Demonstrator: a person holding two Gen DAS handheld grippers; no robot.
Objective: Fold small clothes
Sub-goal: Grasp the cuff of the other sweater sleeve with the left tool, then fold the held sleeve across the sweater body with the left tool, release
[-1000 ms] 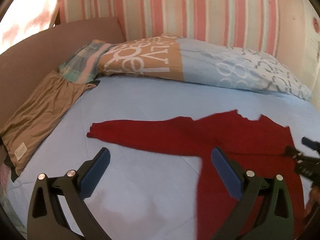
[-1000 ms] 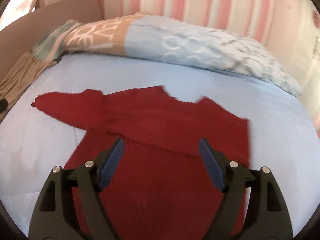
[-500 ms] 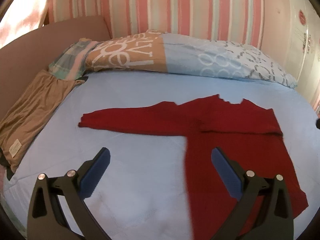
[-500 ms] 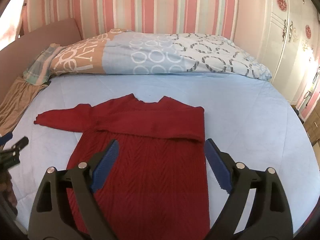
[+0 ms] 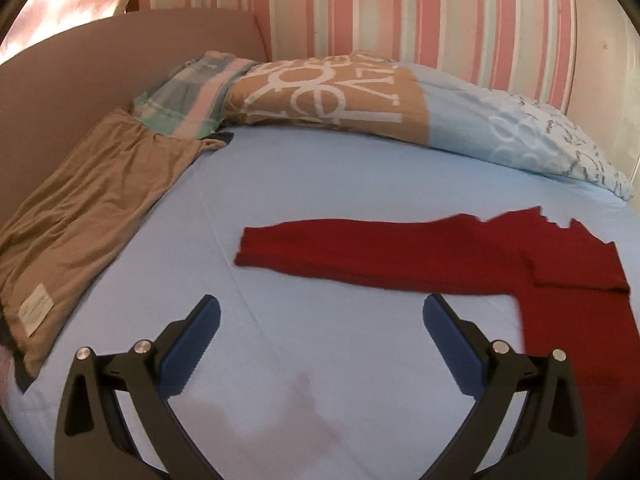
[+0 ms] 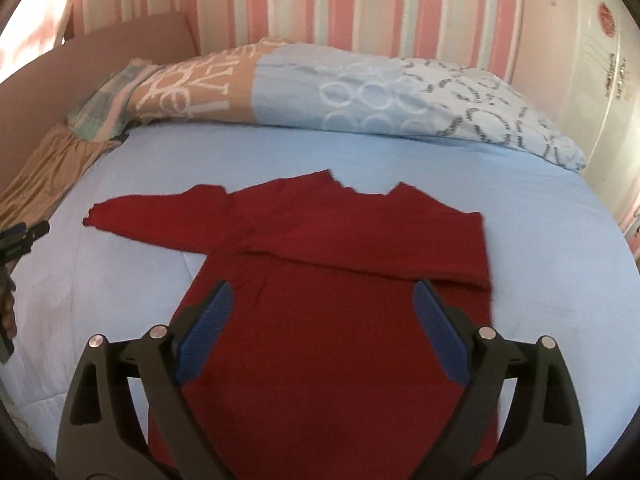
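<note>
- the red knit sweater [image 6: 332,280] lies flat on the light blue bed sheet [image 6: 540,240], near the middle of the bed, neckline toward the pillows and hem toward the camera.
- its right sleeve is already folded across the chest, making a straight band with a clean edge on that side; i judge this to be the first fold of the task, done.
- the other sleeve [image 5: 360,252] lies stretched out flat to the side, cuff well apart from the body, so it is probably the next part to be folded in.
- the left gripper [image 5: 320,328] hovers over bare sheet just short of that sleeve, fingers spread wide and holding nothing; its placement suits a reach for the cuff.
- the right gripper [image 6: 324,320] hangs above the sweater's body, also spread wide and empty; whether it touches the knit i cannot tell.
- the knit looks thick and soft, so it will likely hold a fold but may bunch if dragged.
- at the head of the bed lies a long patchwork pillow [image 6: 320,92] in tan, blue and circle prints, well apart from the sweater.
- a tan garment [image 5: 88,208] with a small white label lies flat along the bed's left edge, beside a brown headboard panel [image 5: 80,80].
- behind is a pink striped wall [image 6: 360,0]; no basket or box is in view.
</note>
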